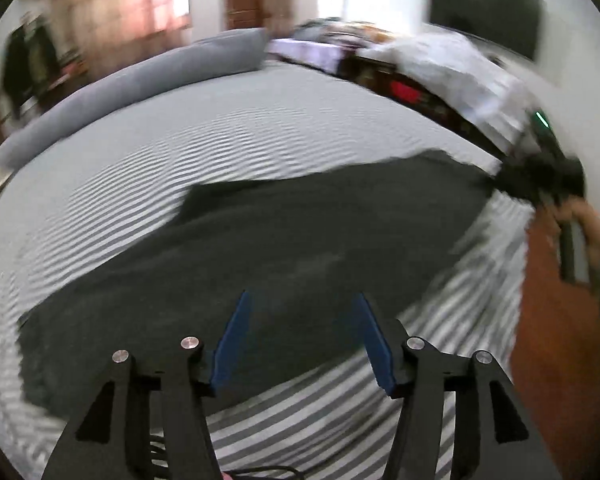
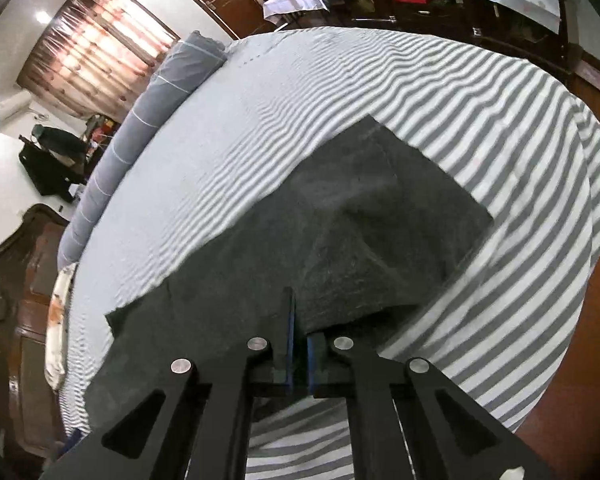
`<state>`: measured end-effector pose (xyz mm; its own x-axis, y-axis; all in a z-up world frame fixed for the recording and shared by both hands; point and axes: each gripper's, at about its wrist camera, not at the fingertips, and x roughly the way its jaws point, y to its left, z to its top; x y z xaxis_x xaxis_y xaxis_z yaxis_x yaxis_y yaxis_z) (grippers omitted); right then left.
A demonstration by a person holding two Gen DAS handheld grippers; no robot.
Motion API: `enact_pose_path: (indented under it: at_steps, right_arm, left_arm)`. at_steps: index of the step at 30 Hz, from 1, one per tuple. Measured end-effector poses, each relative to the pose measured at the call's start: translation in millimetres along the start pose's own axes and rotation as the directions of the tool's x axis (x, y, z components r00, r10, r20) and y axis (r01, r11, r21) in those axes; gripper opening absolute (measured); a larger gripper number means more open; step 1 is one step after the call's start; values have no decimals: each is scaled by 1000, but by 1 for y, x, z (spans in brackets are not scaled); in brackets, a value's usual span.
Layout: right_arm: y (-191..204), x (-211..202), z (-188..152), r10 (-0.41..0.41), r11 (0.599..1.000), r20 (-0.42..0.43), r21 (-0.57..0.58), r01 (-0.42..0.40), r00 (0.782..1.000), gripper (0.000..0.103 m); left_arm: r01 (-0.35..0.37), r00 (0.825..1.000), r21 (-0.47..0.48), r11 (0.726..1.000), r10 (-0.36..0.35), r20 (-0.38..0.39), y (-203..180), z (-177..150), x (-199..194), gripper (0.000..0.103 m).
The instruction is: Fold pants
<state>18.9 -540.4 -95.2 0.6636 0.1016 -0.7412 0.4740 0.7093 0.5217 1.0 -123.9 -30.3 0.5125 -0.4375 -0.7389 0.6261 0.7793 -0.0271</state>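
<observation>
Pants (image 1: 284,240), dark grey, lie spread on the striped bed (image 1: 180,128), one long band reaching from the near edge toward the far side. The left gripper (image 1: 302,308) hovers just above them, jaws parted with nothing between. The right gripper (image 2: 298,320) has its jaws pinched together on a raised peak of the cloth at the near end. Judging by the flat doubled panel beyond, a lengthwise fold looks done; the crosswise folds seem left.

one pants (image 2: 340,216), one bed (image 2: 480,120), two tools
</observation>
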Motion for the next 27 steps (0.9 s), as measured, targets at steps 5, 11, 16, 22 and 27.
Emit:
enact_pose_path:
  at_steps: [5, 11, 16, 22, 27]
  right_arm:
    - [6, -3, 14, 42, 999, -8, 14, -42, 999, 4]
    - [10, -7, 21, 72, 997, -9, 4, -72, 997, 4]
    - [3, -8, 18, 90, 996, -11, 14, -90, 996, 4]
    - [-17, -5, 9, 113, 992, 1, 48, -113, 994, 9]
    - [-47, 1, 12, 99, 985, 34, 138, -103, 994, 13]
  left_arm:
    - [46, 999, 139, 989, -44, -22, -59, 6, 34, 61]
    - [-12, 999, 189, 982, 21, -43, -88, 9, 75, 62]
    - [-27, 997, 188, 982, 39, -59, -96, 12, 102, 57]
    - [-1, 997, 166, 986, 15, -81, -93, 23, 112, 6]
    - [10, 996, 164, 986, 4, -86, -92, 25, 110, 6]
